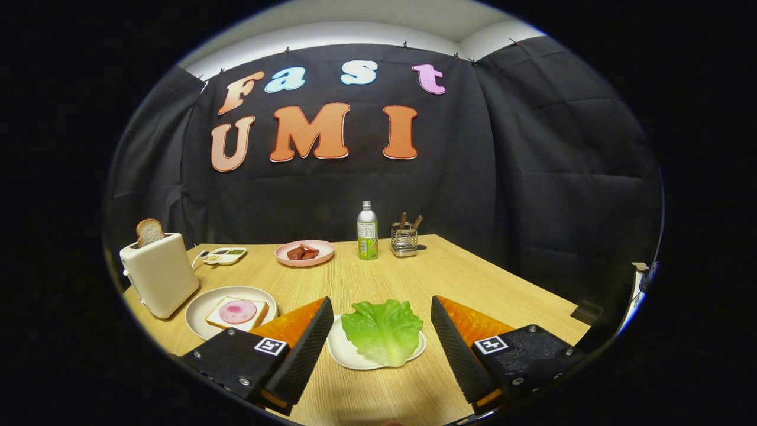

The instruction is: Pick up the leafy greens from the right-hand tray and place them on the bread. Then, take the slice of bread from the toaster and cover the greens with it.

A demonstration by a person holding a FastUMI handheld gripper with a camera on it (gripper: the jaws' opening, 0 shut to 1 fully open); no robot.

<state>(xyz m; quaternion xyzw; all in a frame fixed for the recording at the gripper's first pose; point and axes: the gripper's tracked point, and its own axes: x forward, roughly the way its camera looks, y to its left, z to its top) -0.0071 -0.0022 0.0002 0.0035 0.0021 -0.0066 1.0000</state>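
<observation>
A green lettuce leaf (pixel 383 330) lies on a small white plate (pixel 346 354) on the wooden table, between my two fingers and a little below them. My gripper (pixel 381 316) is open, its fingers wide apart on either side of the leaf, touching nothing. To the left, a white plate (pixel 201 307) holds a slice of bread (pixel 238 313) topped with a round pink slice of ham. Further left stands a cream toaster (pixel 159 273) with a slice of toast (pixel 149 231) sticking up out of its slot.
At the back of the table sit a pink plate (pixel 304 253) with dark red pieces, a green-labelled bottle (pixel 367 231), a wire holder with utensils (pixel 404 238) and a small white dish of condiments (pixel 225 255). The table's right edge runs diagonally toward me.
</observation>
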